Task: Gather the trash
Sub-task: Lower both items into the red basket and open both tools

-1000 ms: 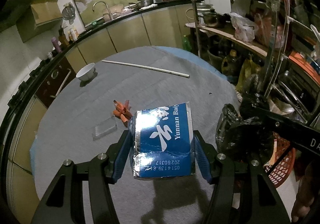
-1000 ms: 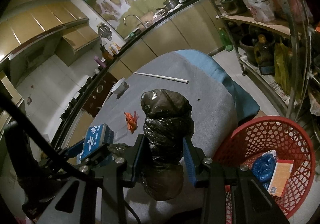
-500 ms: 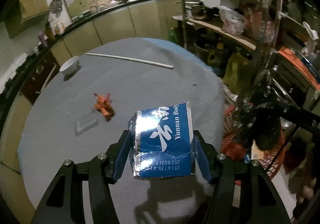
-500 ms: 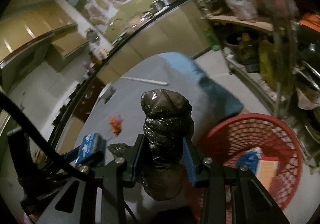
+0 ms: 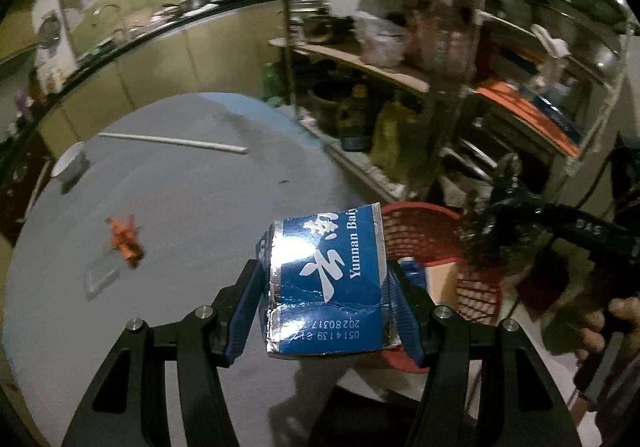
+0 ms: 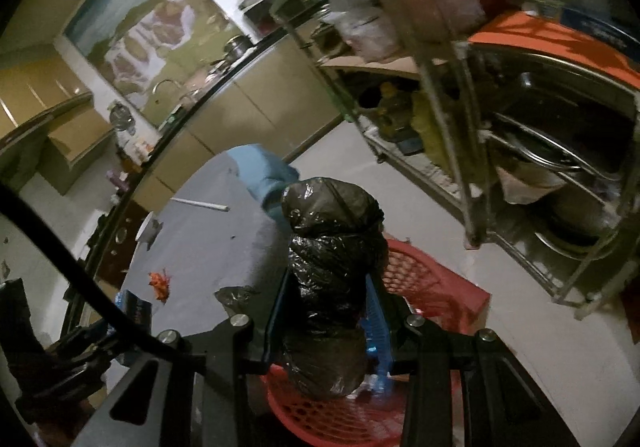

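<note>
A blue and silver box (image 5: 326,287) was gripped between the pads of the left gripper (image 5: 326,307), held above the near right edge of the grey table (image 5: 200,207). A crumpled black bag (image 6: 332,287) was clamped in the right gripper (image 6: 326,321), directly over the red basket (image 6: 424,283), which stood on the floor just beside the table. An orange scrap (image 5: 124,243), a clear wrapper (image 5: 102,277), a white bowl (image 5: 70,163) and a white stick (image 5: 172,141) were spread well apart on the table. A metal shelf rack (image 6: 480,127) crowded the right side; bare floor lay between it and the basket.
</note>
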Demonstrator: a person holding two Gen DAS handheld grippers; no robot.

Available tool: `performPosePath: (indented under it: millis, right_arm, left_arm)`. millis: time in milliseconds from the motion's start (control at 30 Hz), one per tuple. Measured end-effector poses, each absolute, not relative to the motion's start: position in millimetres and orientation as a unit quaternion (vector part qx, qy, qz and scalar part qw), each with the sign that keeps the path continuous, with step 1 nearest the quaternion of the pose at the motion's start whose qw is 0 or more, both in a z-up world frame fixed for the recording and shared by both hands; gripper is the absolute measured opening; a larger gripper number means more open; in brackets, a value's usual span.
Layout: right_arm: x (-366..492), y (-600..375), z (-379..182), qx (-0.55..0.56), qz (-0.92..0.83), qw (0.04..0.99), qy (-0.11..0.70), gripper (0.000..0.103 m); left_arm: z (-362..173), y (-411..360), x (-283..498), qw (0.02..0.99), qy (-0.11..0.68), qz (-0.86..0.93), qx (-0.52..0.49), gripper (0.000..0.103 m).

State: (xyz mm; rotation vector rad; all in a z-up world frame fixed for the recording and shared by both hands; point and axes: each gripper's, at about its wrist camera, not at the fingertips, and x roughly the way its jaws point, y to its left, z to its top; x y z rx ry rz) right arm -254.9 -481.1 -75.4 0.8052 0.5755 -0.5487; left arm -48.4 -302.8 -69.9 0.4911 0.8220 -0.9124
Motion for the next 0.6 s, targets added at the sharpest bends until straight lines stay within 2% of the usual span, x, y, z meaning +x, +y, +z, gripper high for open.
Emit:
performPosePath:
  millis: [600]
  right_arm:
    - [-289.2, -489.9, -80.2, 0.394, -0.272, 0.837, 0.264, 0.04]
  left_arm:
    - [-71.3, -352.3, -77.5, 0.77, 0.361, -0.456, 0.262, 0.063]
